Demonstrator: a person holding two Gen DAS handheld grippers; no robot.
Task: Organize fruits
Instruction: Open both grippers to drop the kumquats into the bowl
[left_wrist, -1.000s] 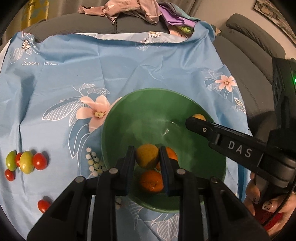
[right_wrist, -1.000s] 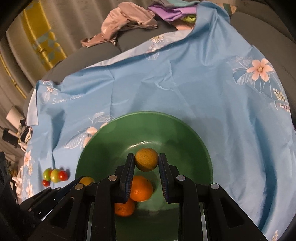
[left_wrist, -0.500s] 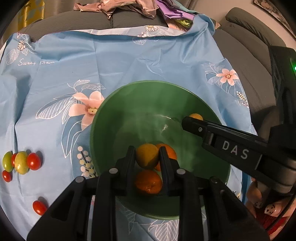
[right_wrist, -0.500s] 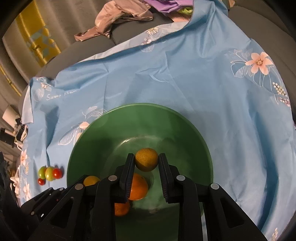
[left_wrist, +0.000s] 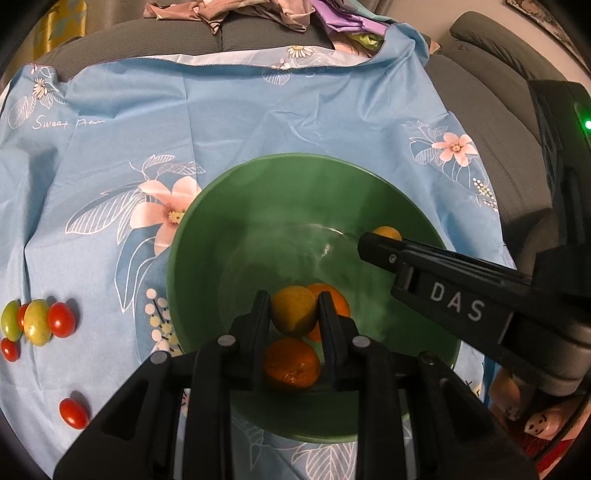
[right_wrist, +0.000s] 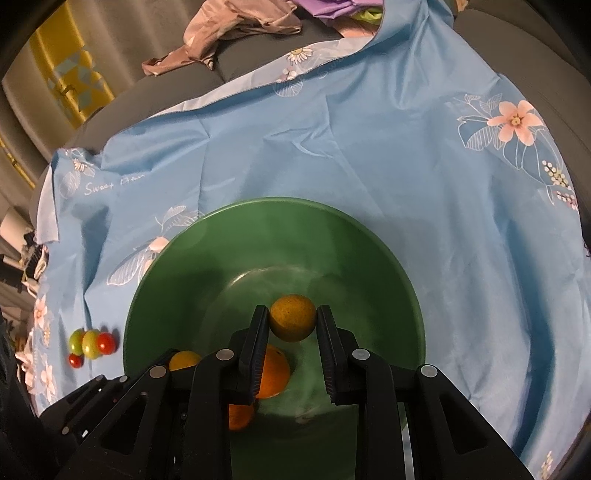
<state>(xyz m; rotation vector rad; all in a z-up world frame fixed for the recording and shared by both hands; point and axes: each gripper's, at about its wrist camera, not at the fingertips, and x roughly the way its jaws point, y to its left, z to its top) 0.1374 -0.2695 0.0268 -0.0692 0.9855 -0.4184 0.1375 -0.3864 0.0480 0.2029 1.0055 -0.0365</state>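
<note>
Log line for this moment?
left tool: shut on yellow citrus | right tool: shut on yellowish citrus | both over green bowl

Dim, warm indoor light, soft shadows, faint glare inside the green bowl (left_wrist: 229, 206), heavy fisheye bending, dark corners.

A grey sofa (left_wrist: 258, 40) carries a blue floral cloth (left_wrist: 240, 110). On the cloth sit a green bowl (left_wrist: 207, 236) at centre, a cluster of red and green tomatoes (left_wrist: 37, 321) at nine o'clock, and one lone red tomato (left_wrist: 74, 412) at eight o'clock. Crumpled clothes (left_wrist: 229, 11) lie at twelve o'clock.
</note>
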